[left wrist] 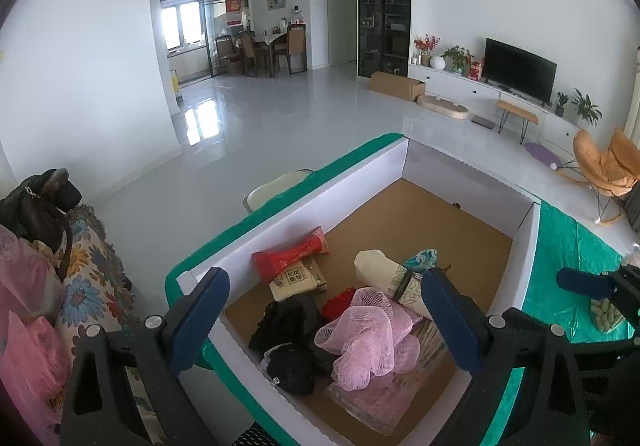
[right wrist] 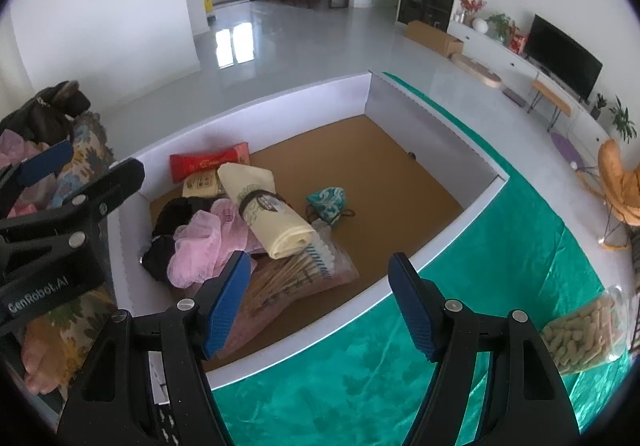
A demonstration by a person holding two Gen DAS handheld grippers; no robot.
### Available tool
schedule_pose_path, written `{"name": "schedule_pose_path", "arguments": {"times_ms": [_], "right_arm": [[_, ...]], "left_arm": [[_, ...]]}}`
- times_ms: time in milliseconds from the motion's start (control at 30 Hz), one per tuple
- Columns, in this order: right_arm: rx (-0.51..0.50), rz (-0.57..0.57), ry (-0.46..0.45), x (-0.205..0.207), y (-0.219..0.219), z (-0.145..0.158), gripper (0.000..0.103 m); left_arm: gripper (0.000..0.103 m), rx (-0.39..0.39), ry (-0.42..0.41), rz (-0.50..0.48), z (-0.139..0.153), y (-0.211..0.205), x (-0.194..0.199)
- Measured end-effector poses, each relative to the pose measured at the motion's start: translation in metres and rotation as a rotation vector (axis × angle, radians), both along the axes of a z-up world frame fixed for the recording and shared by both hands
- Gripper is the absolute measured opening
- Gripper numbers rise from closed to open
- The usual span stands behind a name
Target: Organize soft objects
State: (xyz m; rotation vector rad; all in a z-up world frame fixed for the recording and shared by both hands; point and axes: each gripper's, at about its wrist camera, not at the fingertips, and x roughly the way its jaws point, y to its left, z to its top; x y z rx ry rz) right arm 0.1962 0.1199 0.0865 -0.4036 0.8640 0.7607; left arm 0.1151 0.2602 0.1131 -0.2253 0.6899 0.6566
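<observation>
Left tongs [left wrist: 326, 316] empty; pellet bag [right wrist: 584, 338] right-view only

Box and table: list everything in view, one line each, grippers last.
box: 1, white walls, brown floor, on the green cloth
green cloth: 1, covers the table
red packet: 1, red, far left corner of box
rolled cloth: 1, cream, tied with a dark band, on the pile
mesh sponge: 1, pink, near left of box
dark items: black, count unclear, beside the sponge
pouch: 1, teal patterned, on the box floor
clear bag: 1, pale pellets, on the cloth outside the box
left gripper: open, empty, over the box
right gripper: open, empty, over the box's near wall
</observation>
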Motion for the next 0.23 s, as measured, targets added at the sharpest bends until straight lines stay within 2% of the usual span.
{"name": "schedule_pose_path", "arguments": {"times_ms": [233], "right_arm": [[-0.005,-0.003,0.023,0.0042,-0.0018,-0.0092,0.074]], "left_arm": [[0.097,0.017,-0.038,0.007,-0.0008,-0.0046,-0.0035]]}}
